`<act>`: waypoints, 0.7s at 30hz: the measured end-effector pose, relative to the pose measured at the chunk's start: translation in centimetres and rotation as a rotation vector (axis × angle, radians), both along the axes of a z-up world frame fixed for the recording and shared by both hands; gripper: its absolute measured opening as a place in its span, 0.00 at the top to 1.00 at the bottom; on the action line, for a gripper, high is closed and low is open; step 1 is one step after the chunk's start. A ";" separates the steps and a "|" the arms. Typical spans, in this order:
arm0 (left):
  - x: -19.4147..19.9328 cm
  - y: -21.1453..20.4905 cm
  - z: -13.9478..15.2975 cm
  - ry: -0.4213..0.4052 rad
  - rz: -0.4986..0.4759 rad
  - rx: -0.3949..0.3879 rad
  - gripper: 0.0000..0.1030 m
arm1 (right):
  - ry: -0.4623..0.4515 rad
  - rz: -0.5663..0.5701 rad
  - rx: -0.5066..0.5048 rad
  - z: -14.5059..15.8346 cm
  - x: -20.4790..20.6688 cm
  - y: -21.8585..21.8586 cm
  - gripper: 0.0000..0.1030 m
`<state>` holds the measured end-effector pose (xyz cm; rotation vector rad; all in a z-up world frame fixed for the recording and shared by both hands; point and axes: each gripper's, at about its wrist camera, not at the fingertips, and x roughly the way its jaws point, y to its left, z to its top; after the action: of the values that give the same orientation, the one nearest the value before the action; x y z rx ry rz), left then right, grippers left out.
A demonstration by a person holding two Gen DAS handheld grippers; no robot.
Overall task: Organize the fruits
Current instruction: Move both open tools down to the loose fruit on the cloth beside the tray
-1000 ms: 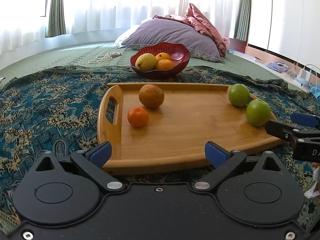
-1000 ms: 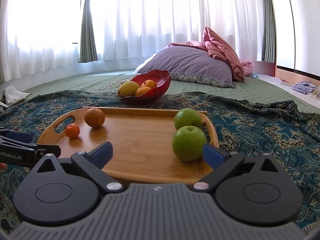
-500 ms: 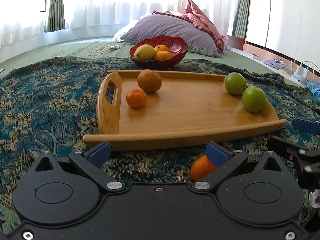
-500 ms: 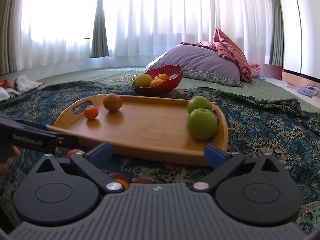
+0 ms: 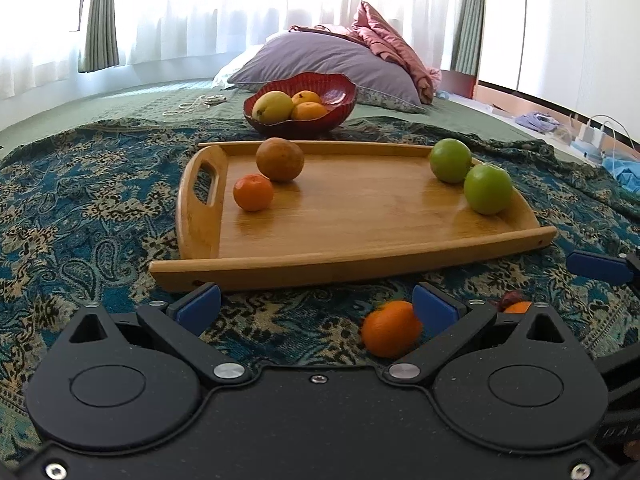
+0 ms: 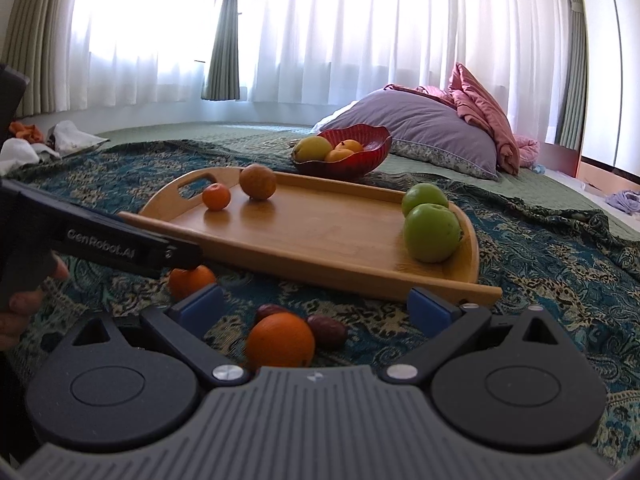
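Observation:
A wooden tray [image 5: 360, 216] lies on the patterned cloth and holds a small orange [image 5: 253, 192], a brown round fruit [image 5: 279, 159] and two green apples [image 5: 488, 189]. My left gripper [image 5: 316, 304] is open in front of the tray; an orange [image 5: 390, 328] lies on the cloth by its right finger. My right gripper [image 6: 316, 308] is open; an orange [image 6: 279, 344] and two dark dates [image 6: 328, 330] lie between its fingers. A second orange [image 6: 190, 280] lies under the left gripper's finger in the right wrist view. A red bowl [image 5: 340, 96] of fruit stands behind the tray.
The blue patterned cloth [image 5: 80, 200] covers a green bedspread. A purple pillow [image 5: 328, 60] with a pink blanket lies behind the bowl. A white cable [image 5: 200, 102] lies far left. Clothes and chargers [image 5: 592, 132] sit at the far right.
Both grippers have drawn back from the tray and tilted down. Loose oranges and dates on the cloth in front of the tray have come into view.

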<state>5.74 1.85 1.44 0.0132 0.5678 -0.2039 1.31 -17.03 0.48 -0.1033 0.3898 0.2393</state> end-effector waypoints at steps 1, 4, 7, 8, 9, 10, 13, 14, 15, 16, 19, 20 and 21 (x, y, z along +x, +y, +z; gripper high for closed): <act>-0.1 -0.1 0.0 0.001 -0.003 0.000 0.01 | -0.001 0.004 -0.006 -0.1 -0.2 0.1 0.00; -0.2 -0.5 -0.1 0.001 -0.017 0.000 0.01 | -0.010 0.012 -0.037 -0.3 -0.6 0.7 0.00; -0.3 -0.8 -0.2 0.006 -0.030 -0.005 0.01 | -0.012 0.010 -0.060 -0.5 -0.8 1.1 0.00; -0.3 -0.9 -0.2 0.010 -0.036 -0.008 0.01 | -0.009 0.012 -0.062 -0.6 -0.8 1.2 0.00; -0.3 -1.0 -0.2 0.013 -0.040 -0.011 0.01 | -0.007 0.012 -0.061 -0.7 -0.9 1.2 0.00; -0.3 -1.1 -0.3 0.016 -0.047 -0.013 0.01 | -0.003 0.014 -0.061 -0.8 -0.9 1.3 0.01; -0.3 -1.4 -0.4 0.026 -0.063 -0.018 0.05 | 0.004 0.017 -0.064 -1.1 -1.1 1.5 0.02; -0.3 -1.5 -0.5 0.031 -0.067 -0.018 0.05 | 0.006 0.018 -0.064 -1.1 -1.1 1.5 0.02; -0.3 -1.6 -0.6 0.037 -0.071 -0.019 0.09 | 0.009 0.019 -0.063 -1.2 -1.2 1.6 0.03; -0.3 -1.7 -0.7 0.043 -0.073 -0.021 0.12 | 0.011 0.019 -0.060 -1.3 -1.3 1.6 0.05; -0.1 -1.9 -0.9 0.065 -0.084 -0.032 0.21 | 0.017 0.015 -0.054 -1.4 -1.4 1.5 0.07; -0.1 -2.0 -1.0 0.069 -0.084 -0.036 0.24 | 0.020 0.013 -0.054 -1.4 -1.4 1.5 0.09; -0.1 -2.0 -1.0 0.070 -0.083 -0.037 0.28 | 0.023 0.013 -0.054 -1.5 -1.4 1.6 0.11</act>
<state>5.63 -0.11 0.47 -0.0058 0.6339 -0.2968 -0.09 -15.47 -0.98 -0.1566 0.4185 0.2432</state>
